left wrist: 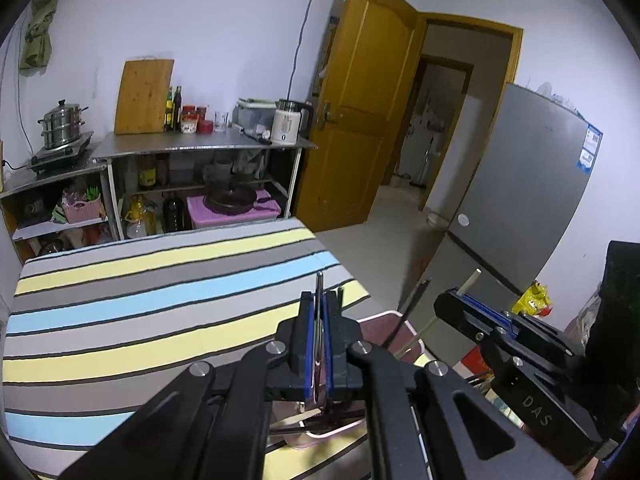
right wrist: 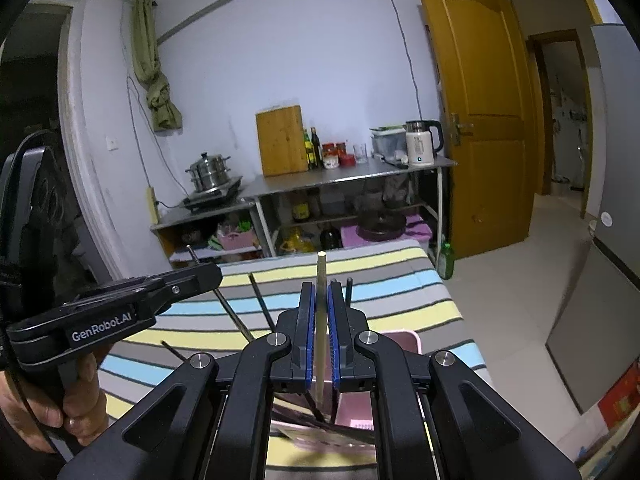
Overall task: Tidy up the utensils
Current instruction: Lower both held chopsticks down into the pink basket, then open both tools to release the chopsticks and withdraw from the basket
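- Covering the worktop [left wrist: 120, 304], a striped cloth in grey, yellow and blue runs to its far edge, with kitchen shelves [left wrist: 200, 148] beyond.
- Sitting at the worktop's near right corner, a pink tray [right wrist: 404, 340] lies under both tools, with dark utensils resting in it.
- Held above the tray, the left tongs [left wrist: 319, 340] are clamped on a thin metal utensil [left wrist: 319, 292], which stands nearly upright between the blue pads [left wrist: 308, 344] and pokes out past their tips.
- Beside them, the right tongs [right wrist: 321, 336] are clamped on a pale chopstick [right wrist: 321, 276], also nearly upright, its blunt end above the tips.
- A hand [right wrist: 76, 396] grips the left tool's handle.
- Several dark sticks [right wrist: 260, 304] slant up from the tray between the two tools.
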A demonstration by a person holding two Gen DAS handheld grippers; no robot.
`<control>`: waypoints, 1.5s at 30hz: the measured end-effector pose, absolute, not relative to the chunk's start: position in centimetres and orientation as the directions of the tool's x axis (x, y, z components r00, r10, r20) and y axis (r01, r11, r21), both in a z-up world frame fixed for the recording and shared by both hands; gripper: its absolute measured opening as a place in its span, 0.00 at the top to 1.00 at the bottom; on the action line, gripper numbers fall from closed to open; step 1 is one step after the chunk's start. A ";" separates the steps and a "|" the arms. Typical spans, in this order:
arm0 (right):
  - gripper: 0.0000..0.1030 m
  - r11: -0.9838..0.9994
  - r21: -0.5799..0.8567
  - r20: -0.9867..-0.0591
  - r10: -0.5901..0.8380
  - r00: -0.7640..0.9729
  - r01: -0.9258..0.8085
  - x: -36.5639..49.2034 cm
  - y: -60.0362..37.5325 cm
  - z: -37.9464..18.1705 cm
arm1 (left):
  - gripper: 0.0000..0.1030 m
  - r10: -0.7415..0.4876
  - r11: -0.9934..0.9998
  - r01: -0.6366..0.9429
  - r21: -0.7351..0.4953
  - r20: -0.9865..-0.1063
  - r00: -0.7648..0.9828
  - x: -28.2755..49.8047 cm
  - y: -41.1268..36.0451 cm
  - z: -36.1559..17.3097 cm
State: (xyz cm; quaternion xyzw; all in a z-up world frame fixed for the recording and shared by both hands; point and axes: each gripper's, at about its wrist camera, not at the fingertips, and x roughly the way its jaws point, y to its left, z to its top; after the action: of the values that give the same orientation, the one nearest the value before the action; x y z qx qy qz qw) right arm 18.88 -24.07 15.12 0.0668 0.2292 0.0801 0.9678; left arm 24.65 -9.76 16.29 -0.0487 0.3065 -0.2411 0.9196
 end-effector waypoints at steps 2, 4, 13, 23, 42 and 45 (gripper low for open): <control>0.94 0.979 0.161 -0.446 0.182 0.876 -0.122 19.2 -24.1 14.5 | 0.95 -0.469 0.881 0.411 -0.236 -0.553 0.688 25.1 -9.9 15.7; 0.94 0.981 0.151 -0.458 0.179 0.871 -0.122 19.4 -24.0 14.0 | 0.95 -0.465 0.882 0.408 -0.235 -0.569 0.678 25.6 -10.1 15.2; 0.94 0.985 0.130 -0.508 0.162 0.846 -0.111 20.3 -23.9 11.9 | 0.95 -0.452 0.886 0.403 -0.229 -0.620 0.641 26.4 -10.5 13.0; 0.90 0.988 0.109 -0.528 0.148 0.836 -0.106 20.2 -23.6 11.9 | 0.93 -0.457 0.886 0.397 -0.241 -0.603 0.654 25.9 -9.5 13.4; 0.89 0.987 0.124 -0.469 0.149 0.870 -0.101 14.3 -23.0 13.8 | 0.80 -0.456 0.890 0.393 -0.233 -0.508 0.731 19.0 -6.6 15.7; 0.89 0.987 0.121 -0.467 0.151 0.871 -0.107 13.1 -22.8 13.6 | 0.79 -0.446 0.894 0.390 -0.219 -0.502 0.741 17.3 -6.4 15.4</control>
State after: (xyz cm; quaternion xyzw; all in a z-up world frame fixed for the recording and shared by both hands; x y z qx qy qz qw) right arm 13.06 -22.78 13.62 0.0455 0.2450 0.0667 0.9662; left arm 17.30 -6.45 15.43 -0.0498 0.2814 -0.2244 0.9316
